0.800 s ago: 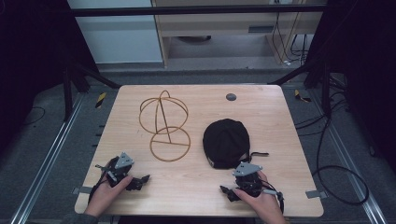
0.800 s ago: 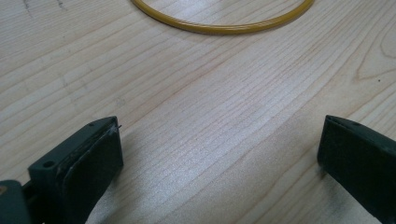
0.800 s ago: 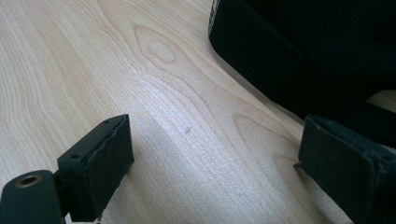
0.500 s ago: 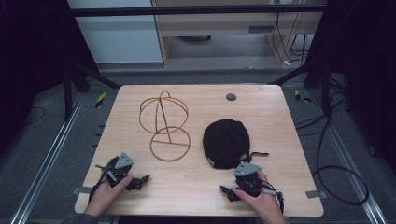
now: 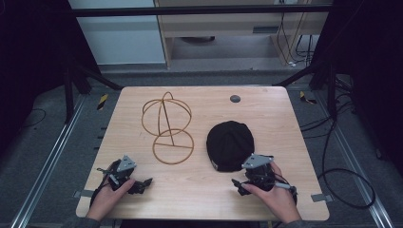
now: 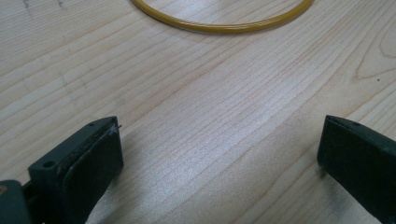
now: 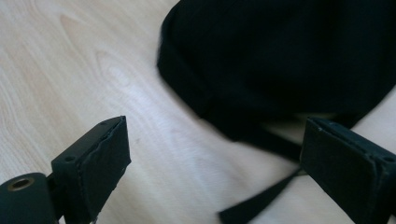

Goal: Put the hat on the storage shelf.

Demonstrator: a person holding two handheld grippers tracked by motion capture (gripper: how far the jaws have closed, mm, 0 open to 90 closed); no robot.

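Right gripper (image 5: 247, 183) sits wide open just short of the cap (image 5: 230, 145) (left gripper (image 5: 135, 184) open too, near the stand (image 5: 167, 127)). I'd grab the cap's back edge, not the loose strap (image 7: 261, 200).

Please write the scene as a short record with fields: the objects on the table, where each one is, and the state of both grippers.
surface: wooden table
wire stand: golden wire stand, left of centre, ring base flat on the table
cap: black cap, right of centre, strap end trailing toward the person
small item: dark round disc, near the far edge
left gripper: left gripper, open, low over bare wood, just short of the stand's ring
right gripper: right gripper, open, facing the cap's near edge
contact: neither gripper holds anything
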